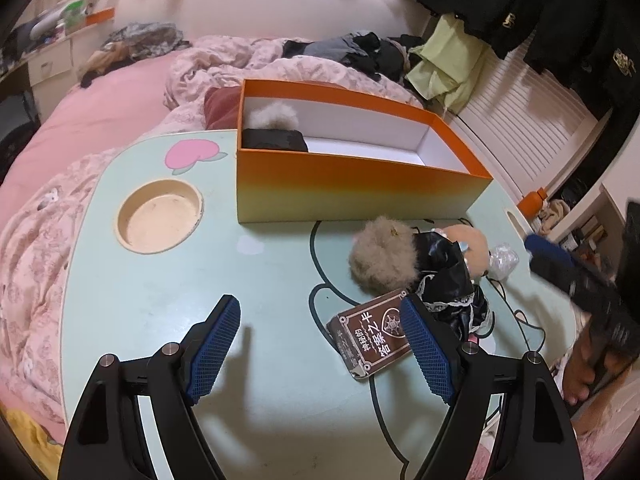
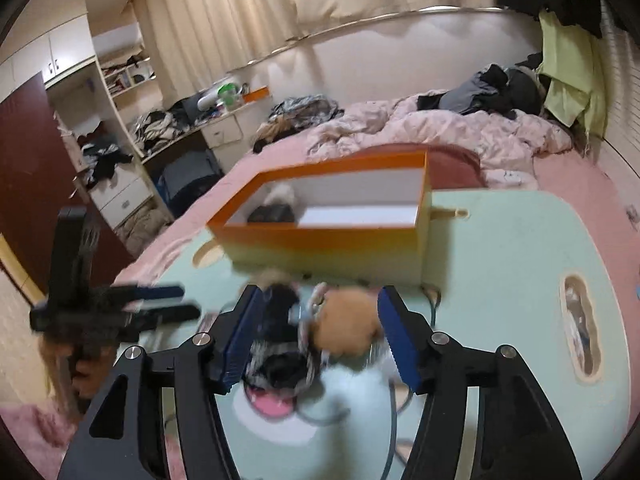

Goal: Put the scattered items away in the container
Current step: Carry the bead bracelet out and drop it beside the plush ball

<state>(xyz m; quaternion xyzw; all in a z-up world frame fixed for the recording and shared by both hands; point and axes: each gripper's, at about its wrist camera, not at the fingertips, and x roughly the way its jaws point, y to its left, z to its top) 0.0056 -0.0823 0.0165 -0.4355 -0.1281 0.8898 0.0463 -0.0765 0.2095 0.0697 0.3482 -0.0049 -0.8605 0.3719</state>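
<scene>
An orange box (image 1: 360, 176) (image 2: 320, 240) stands on the pale green lap table (image 1: 160, 300). It holds a pale fluffy thing (image 1: 272, 114) and a dark item (image 1: 276, 140). In front of it lies a doll (image 1: 400, 256) with fluffy hair and a black dress. My right gripper (image 2: 320, 300) is open, and the doll (image 2: 348, 324) lies between its blue pads (image 2: 400, 344) without being squeezed. A brown card box (image 1: 372, 336) rests near the doll, just beside my left gripper (image 1: 320, 312), which is open and empty.
A round cup recess (image 1: 160, 216) is sunk into the table's left side. A thin black cable (image 1: 516, 316) trails across the table by the doll. Around the table lies a pink bed with a rumpled quilt (image 1: 224, 64) and piled clothes (image 1: 360, 50).
</scene>
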